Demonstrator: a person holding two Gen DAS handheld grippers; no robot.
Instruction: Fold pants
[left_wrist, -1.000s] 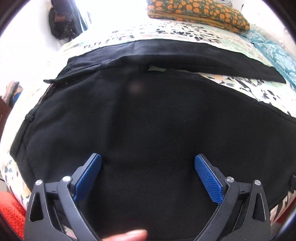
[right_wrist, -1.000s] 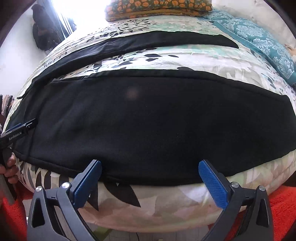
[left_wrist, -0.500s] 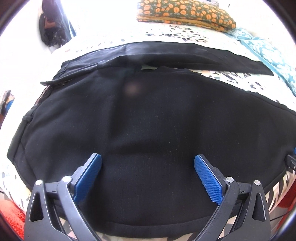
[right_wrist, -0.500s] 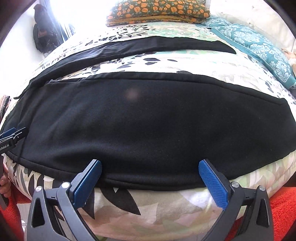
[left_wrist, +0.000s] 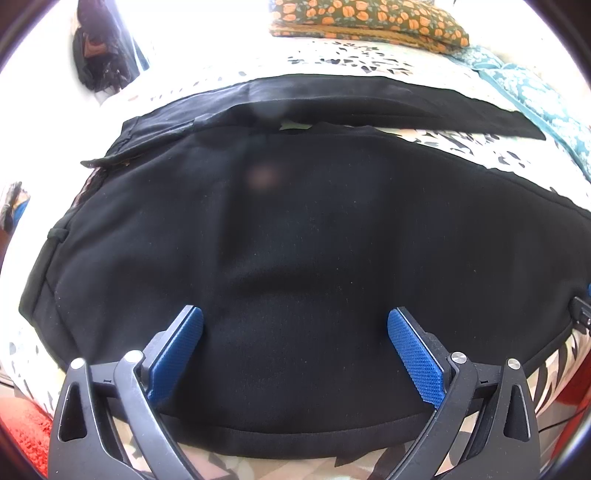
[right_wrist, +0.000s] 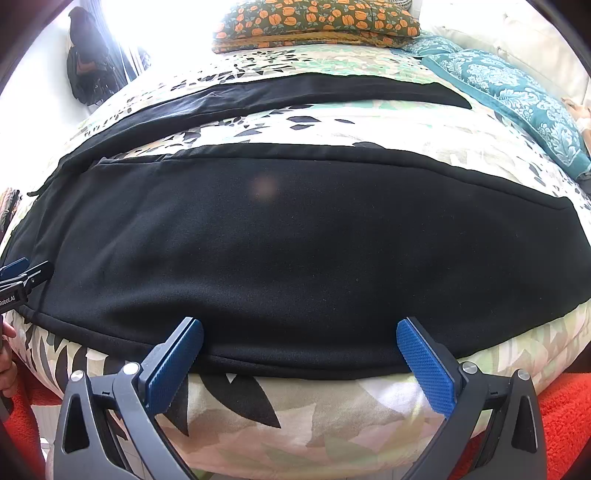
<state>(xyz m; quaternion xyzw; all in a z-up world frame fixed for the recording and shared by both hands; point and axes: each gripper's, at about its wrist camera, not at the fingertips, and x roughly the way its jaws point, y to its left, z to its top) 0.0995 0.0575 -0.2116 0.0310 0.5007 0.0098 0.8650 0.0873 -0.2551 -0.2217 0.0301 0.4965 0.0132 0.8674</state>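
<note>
Pants (left_wrist: 295, 240): soft, limp, light; spread on bed (right_wrist: 295, 417).
Grasp point: near hem edge.
Left hand-held gripper (left_wrist: 295, 332): open, empty.
Right hand-held gripper (right_wrist: 299, 345): open, empty.

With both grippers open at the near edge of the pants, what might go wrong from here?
1. The pants near hem runs along the bed edge, so the right gripper may pinch the bedcover too.
2. The left gripper sits over mid-fabric and might grab one layer only.
3. The legs lie splayed, so folding could go askew.

The pants (left_wrist: 295, 240) are running off the right edge; a blurry spot (right_wrist: 263, 187) is sitting upper middle.
</note>
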